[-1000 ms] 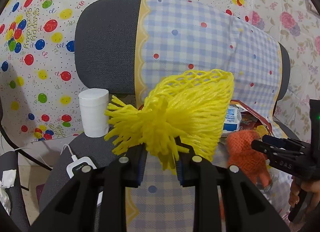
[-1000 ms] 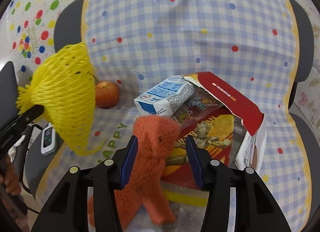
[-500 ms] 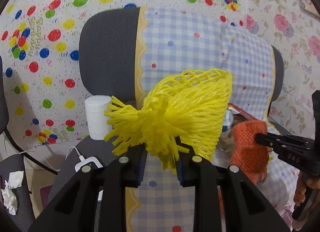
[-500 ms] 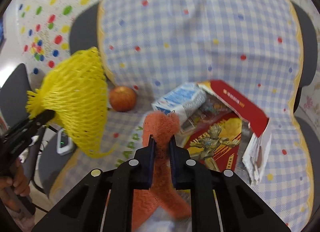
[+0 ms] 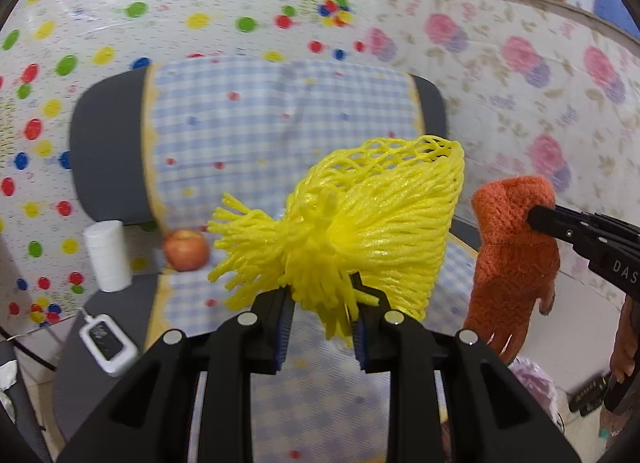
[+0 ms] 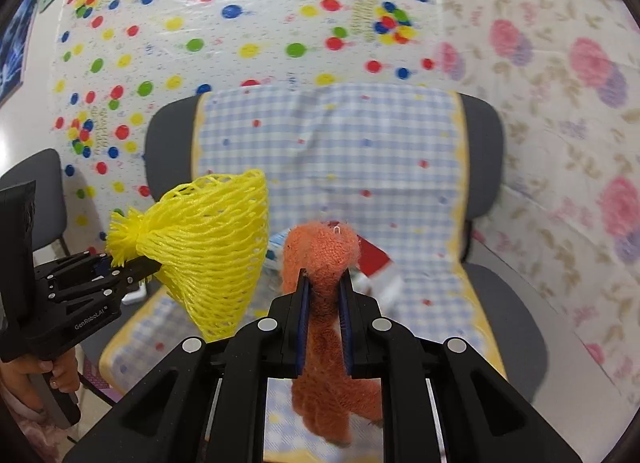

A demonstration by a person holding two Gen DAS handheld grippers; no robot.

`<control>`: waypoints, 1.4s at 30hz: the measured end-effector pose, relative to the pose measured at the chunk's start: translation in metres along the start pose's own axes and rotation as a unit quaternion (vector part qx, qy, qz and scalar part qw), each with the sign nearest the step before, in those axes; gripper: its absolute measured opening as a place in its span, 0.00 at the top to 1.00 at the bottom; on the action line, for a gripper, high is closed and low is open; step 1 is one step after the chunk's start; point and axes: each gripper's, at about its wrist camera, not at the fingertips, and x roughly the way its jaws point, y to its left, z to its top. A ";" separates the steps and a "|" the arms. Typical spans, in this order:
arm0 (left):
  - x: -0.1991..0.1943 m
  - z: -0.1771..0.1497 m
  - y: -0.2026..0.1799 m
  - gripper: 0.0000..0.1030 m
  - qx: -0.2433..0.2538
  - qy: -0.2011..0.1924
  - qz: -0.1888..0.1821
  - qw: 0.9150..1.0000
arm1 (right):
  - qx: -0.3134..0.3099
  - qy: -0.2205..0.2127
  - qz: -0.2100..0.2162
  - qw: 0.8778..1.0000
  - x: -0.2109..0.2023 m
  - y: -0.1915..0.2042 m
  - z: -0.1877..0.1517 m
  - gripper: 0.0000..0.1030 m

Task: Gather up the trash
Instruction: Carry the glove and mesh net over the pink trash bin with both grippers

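Left claw (image 5: 322, 303) clamped on yellow foam net (image 5: 376, 231), right claw (image 6: 324, 303) pinching orange glove (image 6: 324, 263), both raised above checked chair cover (image 6: 340, 151).

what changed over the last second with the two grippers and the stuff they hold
The right gripper, open around the orange glove a second ago, shut on it and lifted it off the chair; it now hangs clear. Both grippers pulled back from the seat. The left gripper stayed shut on the yellow foam net. The apple remains on the seat.
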 end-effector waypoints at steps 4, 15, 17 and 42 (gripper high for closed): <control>0.011 -0.014 -0.034 0.78 0.023 0.015 -0.038 0.999 | 0.023 0.001 -0.057 0.998 -0.025 -0.025 -0.030 0.86; 0.036 -0.057 -0.151 0.77 0.101 0.048 -0.166 0.980 | 0.094 0.035 -0.201 0.974 -0.086 -0.096 -0.109 0.85; 0.041 -0.067 -0.171 0.77 0.114 0.055 -0.187 0.974 | 0.099 0.040 -0.226 0.968 -0.097 -0.106 -0.121 0.85; 0.108 -0.126 -0.268 0.43 0.192 0.174 -0.255 0.931 | 0.207 0.094 -0.253 0.941 -0.089 -0.191 -0.201 0.65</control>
